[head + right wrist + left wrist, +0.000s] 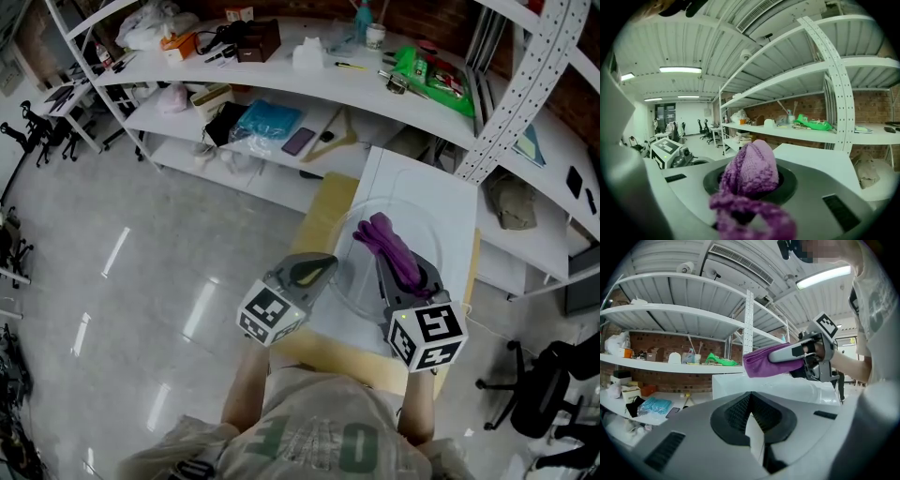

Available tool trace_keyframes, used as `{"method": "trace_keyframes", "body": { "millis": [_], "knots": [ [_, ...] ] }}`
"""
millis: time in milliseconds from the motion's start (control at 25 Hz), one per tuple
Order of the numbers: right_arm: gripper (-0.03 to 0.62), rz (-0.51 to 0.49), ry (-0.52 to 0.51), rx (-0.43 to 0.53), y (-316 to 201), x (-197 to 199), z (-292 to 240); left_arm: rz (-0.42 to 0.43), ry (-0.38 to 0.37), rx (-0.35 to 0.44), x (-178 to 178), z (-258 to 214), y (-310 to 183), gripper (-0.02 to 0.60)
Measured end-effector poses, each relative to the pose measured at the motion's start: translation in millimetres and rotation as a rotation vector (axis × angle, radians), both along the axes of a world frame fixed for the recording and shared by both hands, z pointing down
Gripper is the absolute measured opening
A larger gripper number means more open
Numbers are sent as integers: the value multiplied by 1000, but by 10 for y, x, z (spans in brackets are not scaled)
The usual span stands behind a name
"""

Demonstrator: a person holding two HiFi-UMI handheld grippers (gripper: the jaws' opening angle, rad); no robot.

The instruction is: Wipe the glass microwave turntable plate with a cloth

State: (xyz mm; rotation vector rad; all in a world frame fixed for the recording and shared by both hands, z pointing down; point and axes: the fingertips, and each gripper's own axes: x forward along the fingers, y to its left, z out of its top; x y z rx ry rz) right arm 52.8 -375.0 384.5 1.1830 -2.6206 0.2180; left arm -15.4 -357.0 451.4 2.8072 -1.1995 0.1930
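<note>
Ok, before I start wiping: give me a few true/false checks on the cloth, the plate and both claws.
1. The right claw holds the purple cloth. True.
2. The glass plate is on the floor. False: it lies on the white top.
3. The left claw also grips the cloth. False: there is no cloth between its jaws.
4. A green item lies on the upper shelf. True.

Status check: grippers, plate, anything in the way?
Right gripper shut on purple cloth, over glass plate. Left gripper shut, beside plate's rim. Nothing blocking.
</note>
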Motion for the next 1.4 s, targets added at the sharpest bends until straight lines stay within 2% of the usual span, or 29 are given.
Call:
{"method": "trace_keyframes", "body": {
  "millis": [280,400,480,840,1160,1400],
  "knots": [
    [54,-194,81,-77,10,-530,214,1,10,5,1,1,-4,2],
    [54,-225,165,-102,-52,-648,351,-5,14,9,7,7,-5,2],
    [54,-218,215,-113,-120,-673,425,-3,17,10,10,6,3,2],
    [54,-170,324,-99,-391,-655,474,-7,18,9,14,9,24,2],
    [54,-54,335,-88,-738,-478,433,-15,20,11,15,6,14,2],
    [54,52,367,-66,-958,-170,404,-22,12,8,7,24,17,2]
  ]
}}
